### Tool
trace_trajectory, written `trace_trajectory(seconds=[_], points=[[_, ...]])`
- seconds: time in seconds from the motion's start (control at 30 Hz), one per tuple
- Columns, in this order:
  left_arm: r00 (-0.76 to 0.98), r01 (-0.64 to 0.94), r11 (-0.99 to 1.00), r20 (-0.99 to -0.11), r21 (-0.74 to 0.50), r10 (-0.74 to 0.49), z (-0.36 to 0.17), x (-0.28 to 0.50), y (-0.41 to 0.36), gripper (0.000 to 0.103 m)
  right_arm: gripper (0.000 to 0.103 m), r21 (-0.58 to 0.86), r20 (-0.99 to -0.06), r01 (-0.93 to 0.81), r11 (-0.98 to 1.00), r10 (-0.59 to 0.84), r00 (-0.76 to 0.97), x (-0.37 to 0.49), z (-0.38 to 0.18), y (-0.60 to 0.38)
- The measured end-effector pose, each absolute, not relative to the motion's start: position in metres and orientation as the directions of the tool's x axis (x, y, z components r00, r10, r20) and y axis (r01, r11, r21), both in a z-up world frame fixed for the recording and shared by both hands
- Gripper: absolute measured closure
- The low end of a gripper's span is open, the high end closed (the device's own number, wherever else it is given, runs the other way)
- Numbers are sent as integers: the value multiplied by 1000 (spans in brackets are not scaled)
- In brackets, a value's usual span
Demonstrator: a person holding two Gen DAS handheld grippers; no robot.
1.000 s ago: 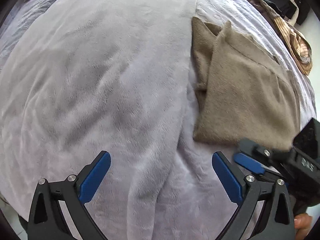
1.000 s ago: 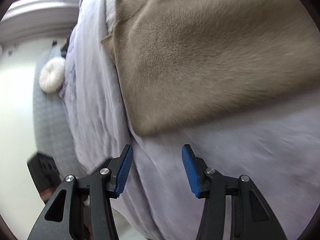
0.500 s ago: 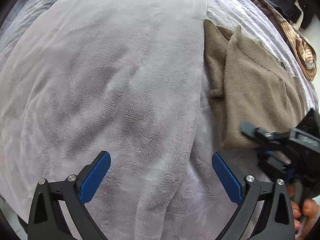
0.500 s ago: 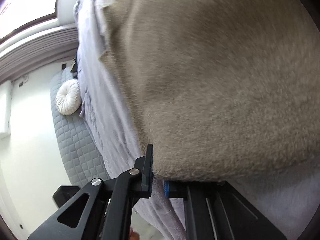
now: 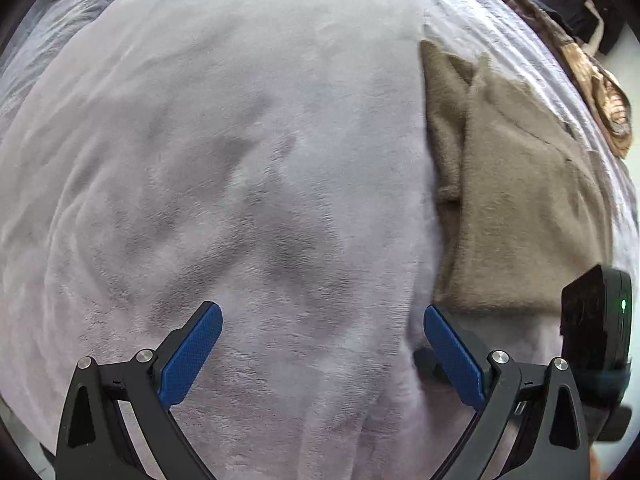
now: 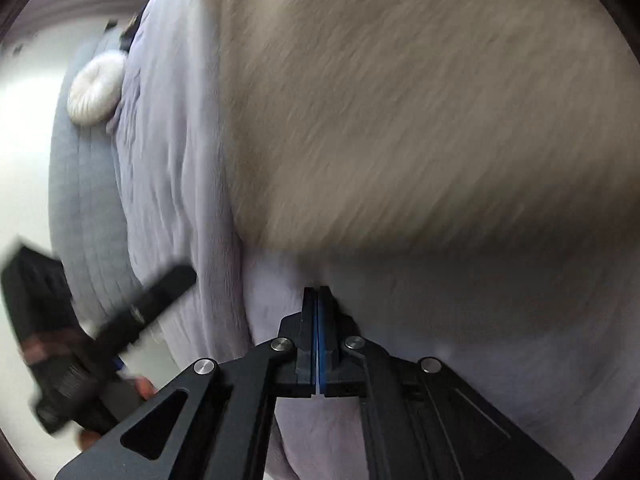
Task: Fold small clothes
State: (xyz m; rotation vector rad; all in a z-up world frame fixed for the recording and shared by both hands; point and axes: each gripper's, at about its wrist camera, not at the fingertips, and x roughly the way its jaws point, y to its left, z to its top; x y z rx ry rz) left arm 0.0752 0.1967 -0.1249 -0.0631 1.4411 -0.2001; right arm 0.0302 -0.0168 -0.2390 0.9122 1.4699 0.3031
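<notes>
The left gripper (image 5: 322,354), jaws wide apart, hovers over a lilac blanket (image 5: 240,160) beside a seemingly folded taupe garment (image 5: 520,208).

The folded garment (image 5: 520,208) lies on the blanket (image 5: 240,160), right of its middle.

- The left gripper (image 5: 322,330) has its blue-padded fingers (image 5: 190,354) spread wide apart, with nothing between them.
- The right gripper (image 6: 318,300) has its fingers pressed flat together, pads touching, nothing visibly clamped.
- In the right wrist view, the left gripper appears blurred at lower left.
</notes>
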Motion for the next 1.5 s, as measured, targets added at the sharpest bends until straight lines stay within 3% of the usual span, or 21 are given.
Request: trace_trajectory(seconds=[0.1,0.17,0.23,0.33,0.37,0.43,0.47,0.5,0.53,0.6,0.7,0.8,0.97,1.27,1.5], points=[[113,122,966,-964,-228,-241,-120,79,185,2,100,683,-717,331,652,683,135,24,-225,-16],[106,141,944,-944,-297,-312,-117,83,172,2,88,686,-715,344,641,681,159,21,-215,-29],[89,162,915,-918,-370,-387,-114,88,161,2,50,690,-714,358,629,672,196,17,-207,-47],[57,199,871,-882,-450,-469,-121,98,135,3,49,701,-708,412,582,640,299,9,-198,-82],[44,207,867,-881,-453,-471,-127,102,125,8,49,711,-697,437,551,636,331,5,-200,-92],[-15,210,862,-883,-461,-468,-144,110,108,52,49,738,-663,494,460,632,402,1,-207,-111],[-63,200,868,-890,-454,-451,-157,116,99,64,49,753,-636,531,388,635,438,-1,-215,-119],[-80,196,880,-901,-433,-426,-166,118,93,84,51,759,-621,556,339,634,461,1,-219,-125],[-80,199,885,-907,-420,-413,-168,118,92,92,64,761,-612,571,309,633,474,3,-222,-127],[-61,209,883,-906,-421,-418,-161,118,89,94,95,742,-624,608,284,624,469,6,-230,-128],[8,280,876,-912,-392,-411,-140,108,88,94,96,762,-620,555,335,626,474,14,-213,-120],[-5,304,890,-935,-339,-355,-153,103,89,94,96,750,-650,499,433,620,438,15,-198,-117],[-24,270,901,-938,-338,-345,-173,103,78,94,96,698,-691,565,440,618,374,20,-233,-121],[64,266,927,-955,-264,-290,-144,102,80,94,91,692,-704,522,498,625,337,42,-218,-106],[159,263,916,-923,-302,-350,-111,142,71,94,91,689,-724,375,620,616,312,26,-164,-130]])
